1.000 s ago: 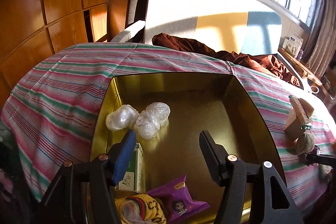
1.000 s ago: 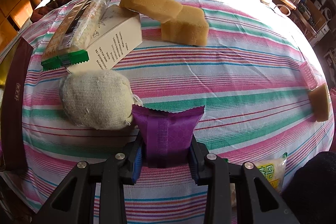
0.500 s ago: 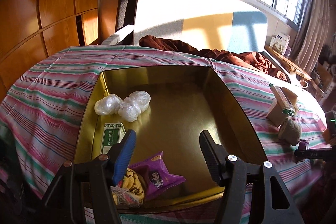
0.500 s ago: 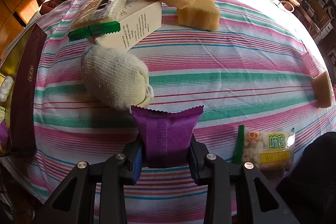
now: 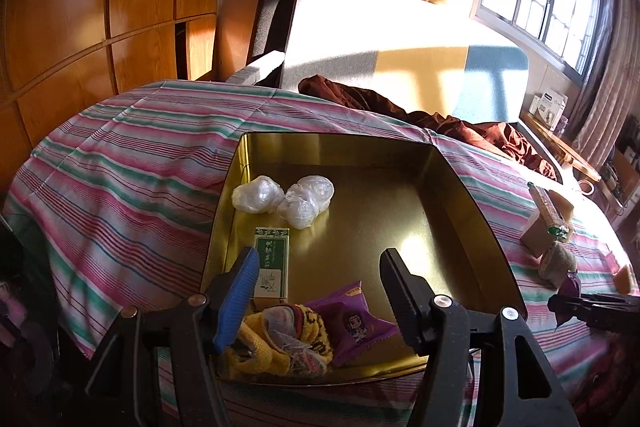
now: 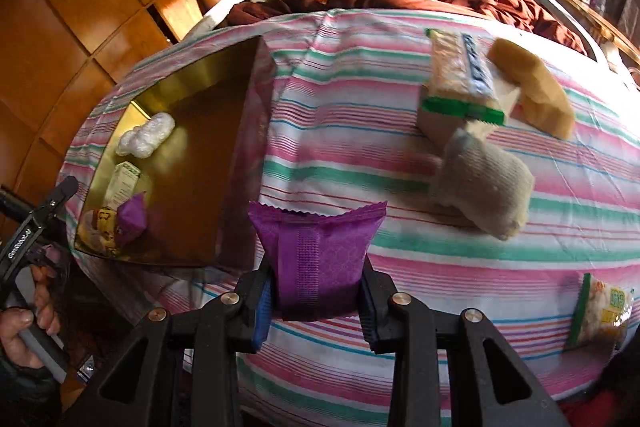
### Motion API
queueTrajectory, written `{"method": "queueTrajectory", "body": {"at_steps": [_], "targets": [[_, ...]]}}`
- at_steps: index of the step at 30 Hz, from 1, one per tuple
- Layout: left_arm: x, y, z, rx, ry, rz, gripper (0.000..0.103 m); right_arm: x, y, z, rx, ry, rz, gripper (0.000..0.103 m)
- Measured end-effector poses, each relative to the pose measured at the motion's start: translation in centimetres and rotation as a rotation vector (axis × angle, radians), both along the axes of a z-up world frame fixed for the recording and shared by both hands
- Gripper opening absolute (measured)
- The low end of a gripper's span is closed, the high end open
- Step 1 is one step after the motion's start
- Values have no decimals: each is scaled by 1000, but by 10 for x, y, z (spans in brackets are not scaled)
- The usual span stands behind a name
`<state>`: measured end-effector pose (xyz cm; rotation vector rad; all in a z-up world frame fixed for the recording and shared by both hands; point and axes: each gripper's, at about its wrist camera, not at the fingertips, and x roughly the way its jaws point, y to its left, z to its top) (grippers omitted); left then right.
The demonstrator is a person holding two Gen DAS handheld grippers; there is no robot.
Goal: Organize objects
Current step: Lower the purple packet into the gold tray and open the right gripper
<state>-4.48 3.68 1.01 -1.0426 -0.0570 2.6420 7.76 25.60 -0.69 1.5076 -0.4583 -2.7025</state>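
Observation:
My right gripper (image 6: 316, 301) is shut on a purple snack packet (image 6: 316, 251), held above the striped tablecloth just right of the gold tin tray (image 6: 200, 163). In the left wrist view the tray (image 5: 360, 155) holds clear plastic-wrapped balls (image 5: 288, 199), a green-and-white box (image 5: 272, 263), a yellow knit item (image 5: 276, 339) and another purple packet (image 5: 352, 319). My left gripper (image 5: 316, 291) hovers open over the tray's near edge with nothing between its fingers. The right gripper's tip (image 5: 576, 301) shows at the right edge.
On the cloth right of the tray lie a grey knit sock bundle (image 6: 484, 183), a cracker pack (image 6: 460, 75) on a white box, tan sponges (image 6: 532, 87) and a yellow snack bag (image 6: 600, 311). A hand (image 6: 28, 311) grips the left tool. Brown bedding (image 5: 460, 127) lies behind.
My right gripper has swung left toward the tray with the purple packet, rolling as it went. My left gripper has drawn back a little from the tray, still open.

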Motion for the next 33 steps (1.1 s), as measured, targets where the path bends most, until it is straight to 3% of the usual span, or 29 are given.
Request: {"method": "queueTrajectory", "body": {"at_steps": [4, 11, 15, 17, 21, 33], "targets": [[0, -20, 5, -4, 13, 37, 67, -48, -64, 12, 36, 46, 144, 35], [-2, -54, -1, 0, -4, 105, 67, -92, -125, -14, 81, -24, 267, 37], [-1, -64, -8, 5, -24, 130, 67, -102, -140, -30, -4, -66, 323, 48], [-1, -65, -10, 5, -29, 133, 67, -103, -139, -35, -38, -73, 338, 53], [1, -61, -12, 3, -31, 120, 67, -96, -132, -35, -50, -64, 321, 53], [13, -20, -8, -13, -26, 1, 67, -47, -72, -1, -15, 27, 178, 68]]}}
